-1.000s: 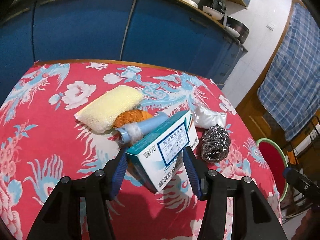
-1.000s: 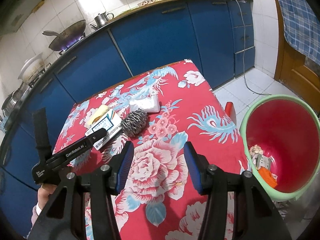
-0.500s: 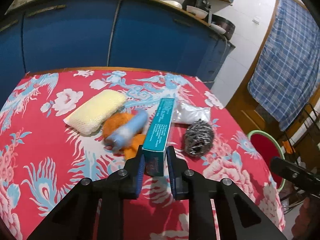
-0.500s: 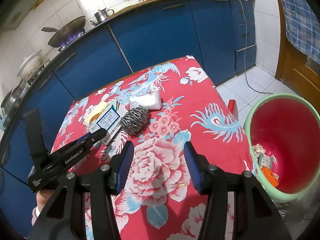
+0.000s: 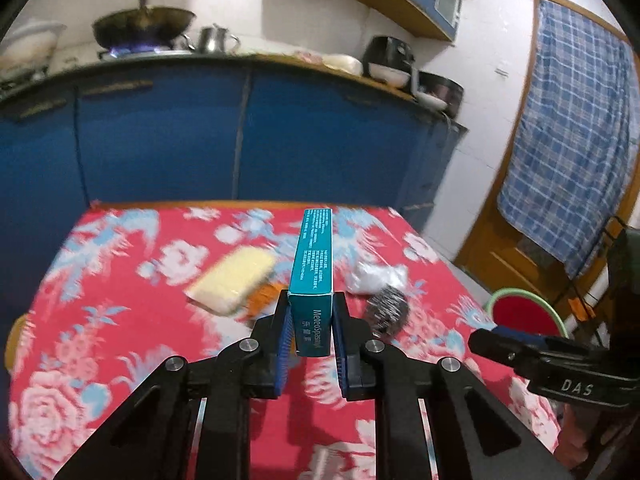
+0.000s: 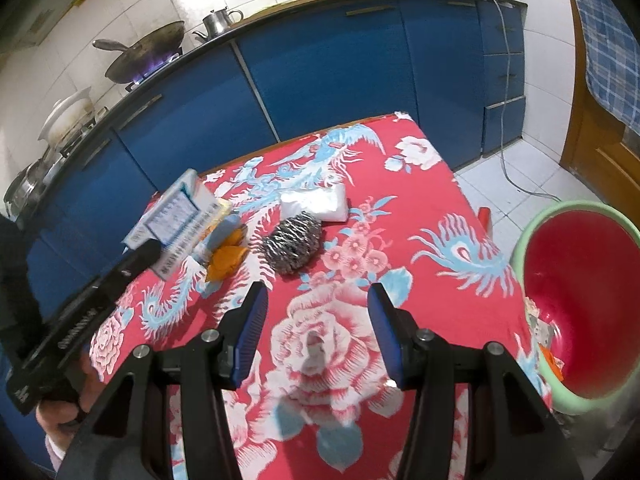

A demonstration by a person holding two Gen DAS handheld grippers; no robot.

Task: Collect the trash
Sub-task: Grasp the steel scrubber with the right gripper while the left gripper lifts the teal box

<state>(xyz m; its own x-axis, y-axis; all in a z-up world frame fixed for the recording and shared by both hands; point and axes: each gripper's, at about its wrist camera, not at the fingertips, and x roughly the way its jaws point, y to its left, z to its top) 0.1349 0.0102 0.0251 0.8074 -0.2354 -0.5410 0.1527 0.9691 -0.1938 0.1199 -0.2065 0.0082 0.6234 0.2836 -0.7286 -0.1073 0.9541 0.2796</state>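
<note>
behind the table (image 6: pixel 436 216) with its red flowered cloth runs a blue kitchen counter, and a wok (image 6: pixel 148 54) sits over a lit flame on it; we keep that in mind, though it is well apart from our work; our left gripper (image 5: pixel 311 326) has its blue pads pressed flat on both sides of a teal medicine box (image 5: pixel 313 264), which is clear of the cloth and juts forward like a lever; our right gripper (image 6: pixel 314 320) hangs about half open above the big printed rose with nothing between its fingers; on the cloth lie a yellow sponge (image 5: pixel 232 278), an orange wrapper (image 6: pixel 226 260), a steel scourer (image 6: pixel 292 246) and a white packet (image 6: pixel 314 206), bunched close together; the red bin (image 6: pixel 576 304) with the green rim stands on the floor off the table's right edge, some scraps already in it; we judge the risks thus: the pads hold only the near end of the box, so a quick swing toward the bin could let it pivot or slip out and drop short, onto the cloth or the floor; the light card could also crush if squeezed harder; our right gripper sits near the path to the bin, so the two tools could knock together.
</note>
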